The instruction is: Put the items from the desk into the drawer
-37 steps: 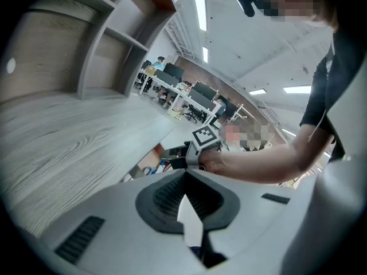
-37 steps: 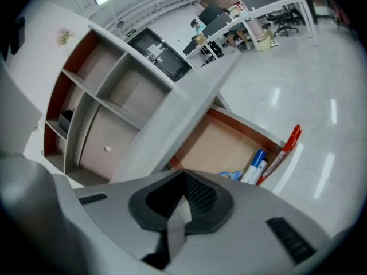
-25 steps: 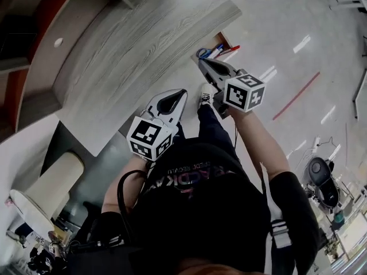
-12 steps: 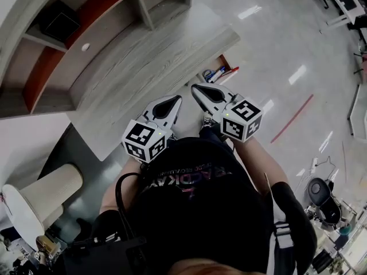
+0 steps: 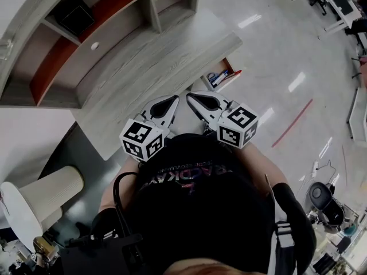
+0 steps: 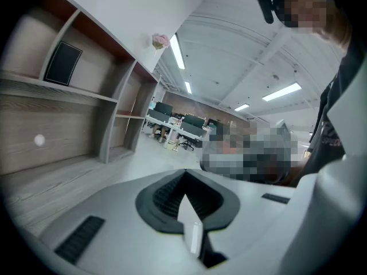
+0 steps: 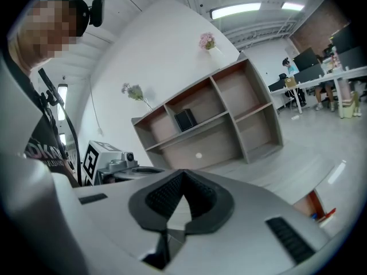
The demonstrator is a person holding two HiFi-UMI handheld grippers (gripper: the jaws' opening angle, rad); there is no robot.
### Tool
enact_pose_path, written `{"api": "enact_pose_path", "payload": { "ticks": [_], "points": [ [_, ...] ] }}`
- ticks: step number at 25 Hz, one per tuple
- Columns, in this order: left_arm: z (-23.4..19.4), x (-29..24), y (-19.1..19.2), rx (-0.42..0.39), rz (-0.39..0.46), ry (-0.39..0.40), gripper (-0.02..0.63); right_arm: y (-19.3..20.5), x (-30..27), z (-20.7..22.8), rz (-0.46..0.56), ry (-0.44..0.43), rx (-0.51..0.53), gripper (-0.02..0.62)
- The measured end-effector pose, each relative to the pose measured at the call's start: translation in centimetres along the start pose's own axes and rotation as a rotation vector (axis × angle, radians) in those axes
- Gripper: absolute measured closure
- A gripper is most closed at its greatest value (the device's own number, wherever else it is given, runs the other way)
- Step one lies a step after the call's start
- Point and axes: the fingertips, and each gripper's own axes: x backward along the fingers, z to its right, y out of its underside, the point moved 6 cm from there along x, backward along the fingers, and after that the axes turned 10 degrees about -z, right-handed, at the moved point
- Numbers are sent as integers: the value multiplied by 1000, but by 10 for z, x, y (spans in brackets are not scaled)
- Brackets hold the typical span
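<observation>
Drawer (image 5: pixel 228 65) lies to the upper right of both grippers, nearer the right gripper (image 5: pixel 194 97); this and the left gripper (image 5: pixel 172 99) have jaws together, empty.

Two grippers are recorded: the left gripper (image 5: pixel 174 99) and the right gripper (image 5: pixel 190 95). One desk (image 5: pixel 143 67) is noted, with one open drawer (image 5: pixel 227 65). One shelf unit (image 5: pixel 114 10) is counted, holding one black box (image 5: pixel 77 14). Two flower vases are logged atop it: the right vase (image 7: pixel 209 43) and the left vase (image 7: pixel 136 93).
</observation>
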Motion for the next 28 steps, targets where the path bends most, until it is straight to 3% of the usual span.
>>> {"api": "enact_pose_path", "payload": {
  "ticks": [28],
  "points": [
    [-13, 11, 10, 31, -7, 36, 595, 10, -12, -14, 12, 16, -31, 578]
  ]
}}
